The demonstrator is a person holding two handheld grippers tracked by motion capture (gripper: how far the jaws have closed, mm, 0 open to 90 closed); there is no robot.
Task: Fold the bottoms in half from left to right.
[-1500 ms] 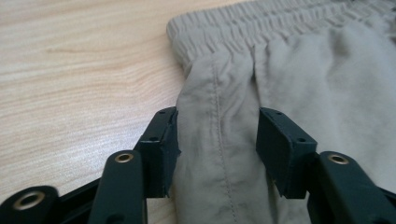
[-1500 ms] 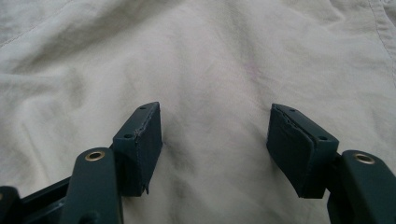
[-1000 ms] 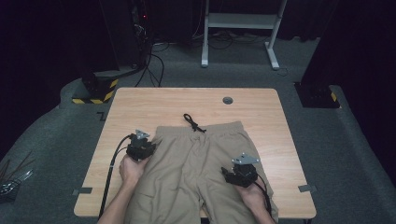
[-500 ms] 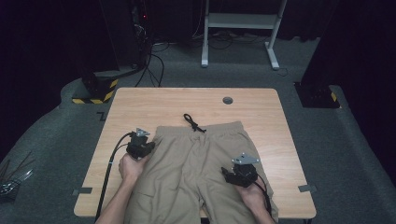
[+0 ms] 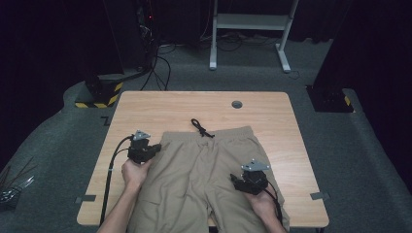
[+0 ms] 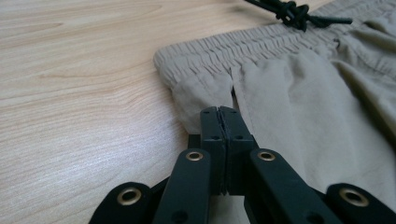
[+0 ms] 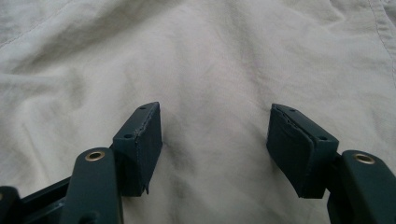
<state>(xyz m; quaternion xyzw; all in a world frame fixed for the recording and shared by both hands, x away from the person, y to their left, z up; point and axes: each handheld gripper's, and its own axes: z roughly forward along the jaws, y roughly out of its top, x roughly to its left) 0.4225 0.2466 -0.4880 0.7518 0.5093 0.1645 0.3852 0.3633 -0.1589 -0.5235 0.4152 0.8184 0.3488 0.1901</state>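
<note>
- High view: a pair of khaki shorts (image 5: 204, 174) lies flat on the wooden surface (image 5: 145, 107), waistband toward the far edge and legs running off the near edge, with a black drawstring (image 5: 201, 128) knotted just beyond the waistband.
- Left tool (image 5: 150, 151) sits at the shorts' left side, just below the waistband corner. Over the last second its jaws have been closing, and in the left gripper view (image 6: 219, 114) they now stand together.
- In that view, fabric bunches up right at the jaw tips, where the side seam meets the elastic waistband (image 6: 219, 49). The tool appears clamped on that edge of the shorts, though the pinched cloth itself is hidden between the pads.
- Right tool (image 5: 239, 182) hovers over the right leg with its jaws well apart; the right gripper view (image 7: 215, 140) shows bare cloth between them and nothing gripped.
- Neither hand has visibly shifted from the earlier frames, so the change is the left grip alone.
- By my reading, one side of the garment is now secured, and the right tool needs its own hold before any lifting or folding can start.
</note>
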